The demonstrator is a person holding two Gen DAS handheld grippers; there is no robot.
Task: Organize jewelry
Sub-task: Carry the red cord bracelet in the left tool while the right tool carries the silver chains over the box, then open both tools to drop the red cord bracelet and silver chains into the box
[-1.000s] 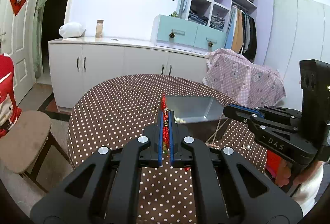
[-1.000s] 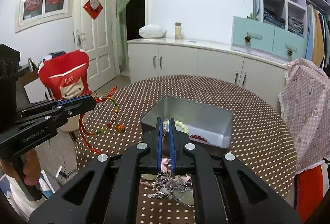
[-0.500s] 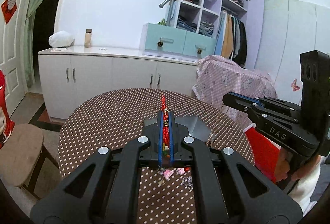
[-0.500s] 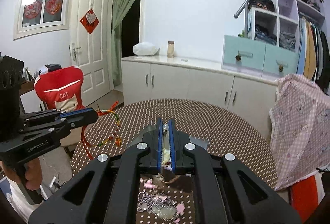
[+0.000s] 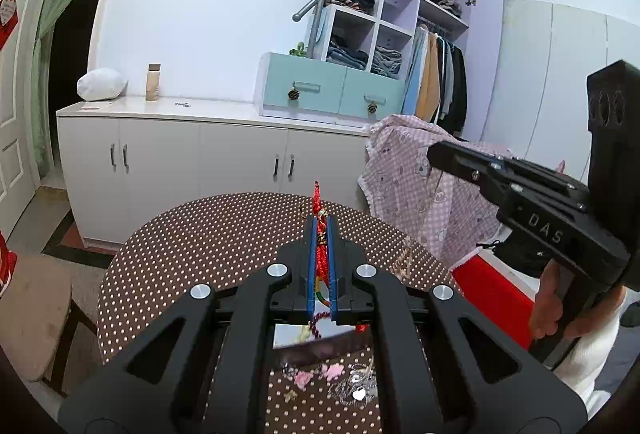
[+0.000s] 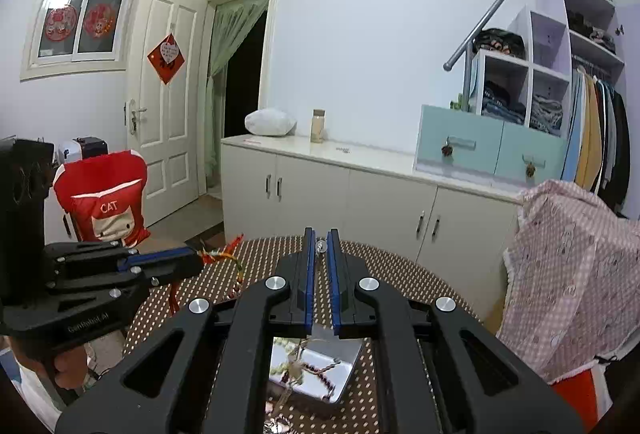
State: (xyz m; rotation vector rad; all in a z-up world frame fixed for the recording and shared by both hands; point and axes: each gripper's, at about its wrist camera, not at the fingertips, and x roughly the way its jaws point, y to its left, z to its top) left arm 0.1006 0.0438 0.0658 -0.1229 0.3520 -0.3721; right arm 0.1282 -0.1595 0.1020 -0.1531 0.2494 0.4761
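Observation:
My left gripper is shut on a red braided bracelet, whose cord pokes out past the tips and hangs below the jaws. The right wrist view shows that gripper at the left with the bracelet dangling. My right gripper is shut on a thin chain necklace that trails down towards a metal tray. This tray sits on the dotted round table, below both grippers, with bead strands inside. The right gripper reaches in from the right, held by a hand.
Loose pink and silver pieces lie on the table in front of the tray. A cushioned chair stands at the left and a pink checked cloth at the right. White cabinets line the wall behind.
Both grippers have risen with their jewelry still held. The tray and table have dropped lower in both views, and the tray now shows beneath the fingers.

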